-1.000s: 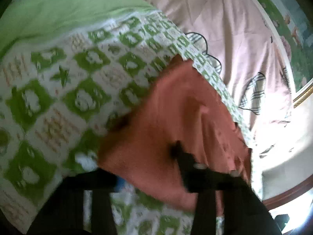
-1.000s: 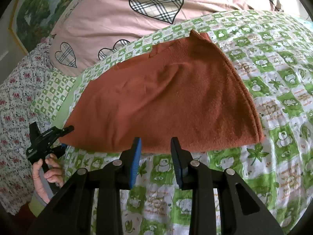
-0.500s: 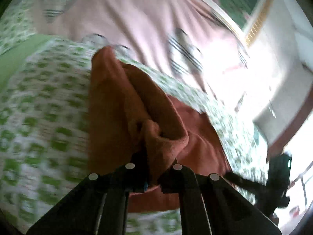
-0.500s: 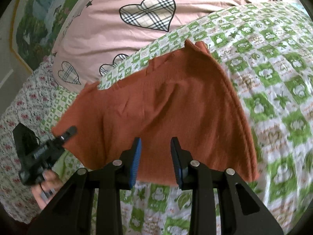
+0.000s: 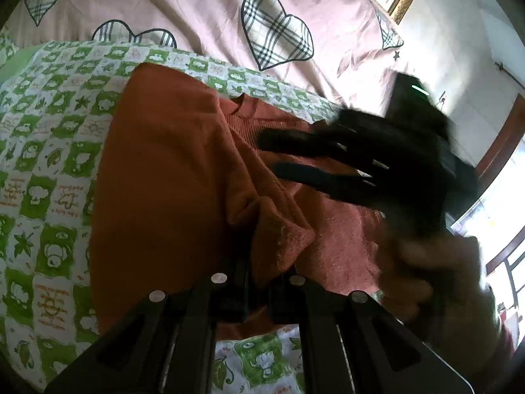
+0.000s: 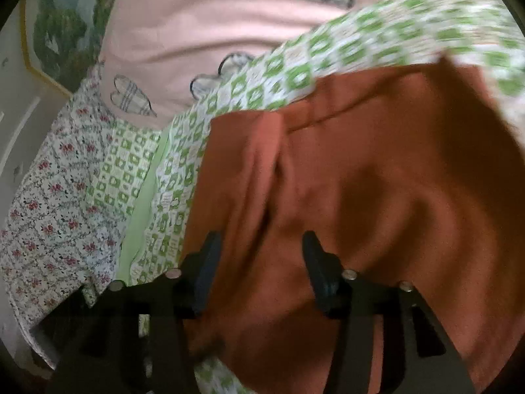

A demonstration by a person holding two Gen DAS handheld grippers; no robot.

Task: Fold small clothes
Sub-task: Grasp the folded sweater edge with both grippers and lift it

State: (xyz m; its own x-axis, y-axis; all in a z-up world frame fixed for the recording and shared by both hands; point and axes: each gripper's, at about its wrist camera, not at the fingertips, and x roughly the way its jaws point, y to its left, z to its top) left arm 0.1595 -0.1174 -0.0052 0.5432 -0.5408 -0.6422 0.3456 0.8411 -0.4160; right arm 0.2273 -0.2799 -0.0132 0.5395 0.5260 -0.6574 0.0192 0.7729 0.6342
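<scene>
A rust-orange knit garment (image 5: 164,177) lies on a green-and-white checked blanket (image 5: 42,151). My left gripper (image 5: 259,282) is shut on a bunched edge of the garment and holds a fold of it raised over the rest. My right gripper (image 6: 259,262) is open, its fingers spread just above the garment (image 6: 377,180). In the left wrist view the right gripper (image 5: 282,154) reaches in from the right over the garment, with the hand that holds it (image 5: 426,272) below it.
A pink cover with plaid hearts (image 5: 275,29) lies beyond the blanket. A floral sheet (image 6: 49,190) lies to the left in the right wrist view. A framed picture (image 6: 62,19) hangs on the wall behind.
My left gripper has carried the garment's edge over toward the right side. My right gripper has moved forward and down over the garment and has opened wider.
</scene>
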